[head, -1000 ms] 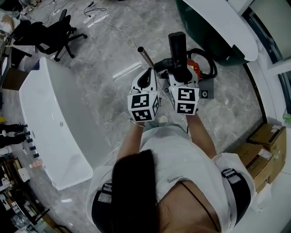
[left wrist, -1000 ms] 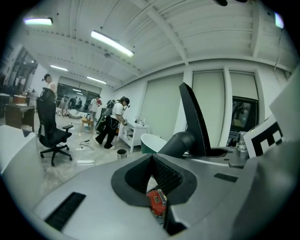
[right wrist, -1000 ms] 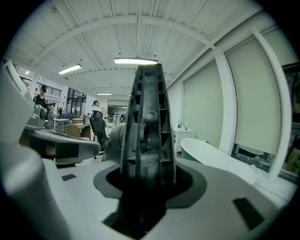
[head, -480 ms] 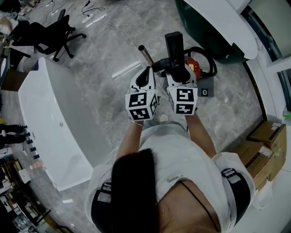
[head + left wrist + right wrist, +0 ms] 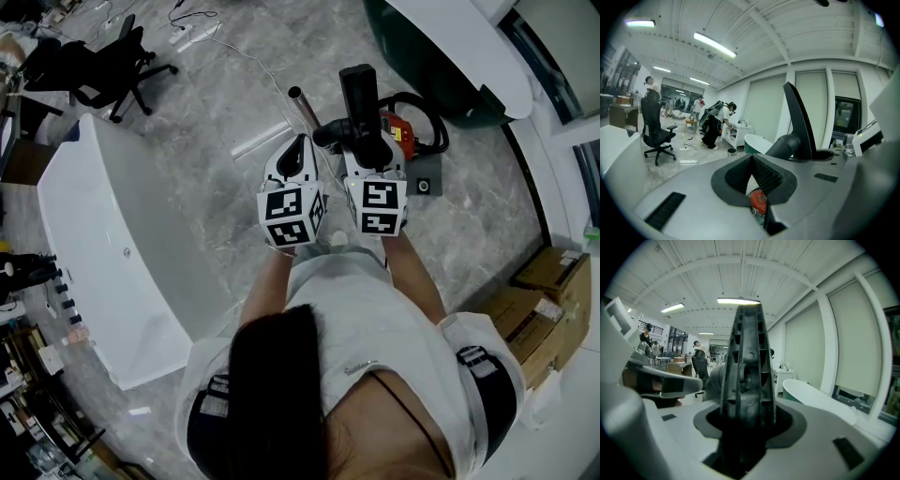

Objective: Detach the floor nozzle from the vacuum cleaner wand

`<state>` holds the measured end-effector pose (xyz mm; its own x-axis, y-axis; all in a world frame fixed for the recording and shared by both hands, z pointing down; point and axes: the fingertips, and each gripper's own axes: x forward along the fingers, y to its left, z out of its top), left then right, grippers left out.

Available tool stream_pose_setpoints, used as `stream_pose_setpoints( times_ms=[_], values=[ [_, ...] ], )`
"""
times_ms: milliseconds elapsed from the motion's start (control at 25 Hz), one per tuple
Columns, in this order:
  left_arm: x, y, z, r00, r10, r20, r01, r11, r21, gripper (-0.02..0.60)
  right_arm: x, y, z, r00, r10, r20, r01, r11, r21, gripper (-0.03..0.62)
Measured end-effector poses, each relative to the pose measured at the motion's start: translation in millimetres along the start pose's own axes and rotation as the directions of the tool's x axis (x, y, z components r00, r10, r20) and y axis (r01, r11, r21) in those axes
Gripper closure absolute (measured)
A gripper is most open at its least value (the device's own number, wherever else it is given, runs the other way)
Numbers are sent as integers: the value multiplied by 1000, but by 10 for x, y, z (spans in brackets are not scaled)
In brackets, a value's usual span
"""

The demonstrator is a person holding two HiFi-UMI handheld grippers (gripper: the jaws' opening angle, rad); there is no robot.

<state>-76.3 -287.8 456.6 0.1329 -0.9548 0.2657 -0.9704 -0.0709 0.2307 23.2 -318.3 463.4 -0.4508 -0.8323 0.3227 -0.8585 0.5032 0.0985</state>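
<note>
**A:** Is there any writing I can read?

**B:** Very little. The shirt (image 5: pixel 361 366) has one small line of print on the chest, too small to read. The marker cubes (image 5: pixel 292 217), one on each tongs, show only black-and-white square patterns.

**A:** How do the tongs stand?

**B:** The left tongs (image 5: pixel 299 148) are clenched, with nothing between them. The right tongs (image 5: pixel 368 159) grasp the floor nozzle (image 5: pixel 360 98), one black ribbed piece. It stands upright in the jaws, above the floor (image 5: pixel 216 112) and in front of the person.

**A:** And the wand?

**B:** There is one metal wand (image 5: pixel 302 105), just left of the nozzle and beyond the left tongs. The neck of the nozzle bends toward it. I cannot tell if they are joined, because the left tongs cover that place.

**A:** What differs from one second ago?

**B:** Almost nothing. Both hands keep their place and the right grip is the same. The whole head view only slid a little.

**A:** What is farther away?

**B:** One red vacuum cleaner body (image 5: pixel 398 136) with a black hose sits just behind the nozzle. Then come two bathtubs, the white bathtub (image 5: pixel 103 244) at the left and the dark green bathtub (image 5: pixel 412 47) at the top. There is also one office chair (image 5: pixel 98 66), and at least two cardboard boxes (image 5: pixel 548 300) at the right.
</note>
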Motion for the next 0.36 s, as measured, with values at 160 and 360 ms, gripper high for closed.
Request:
stream_pose_setpoints(
  times_ms=[160, 360],
  values=[
    [-31, 35, -36, 1000, 8, -4, -8, 1000, -3, 577, 0, 37, -18, 1000, 3, -3, -3, 1000, -11, 379],
    [-52, 58, -91, 1000, 21, -12, -21, 1000, -8, 577, -22, 39, -43, 1000, 5, -3, -5, 1000, -12, 379]
  ],
)
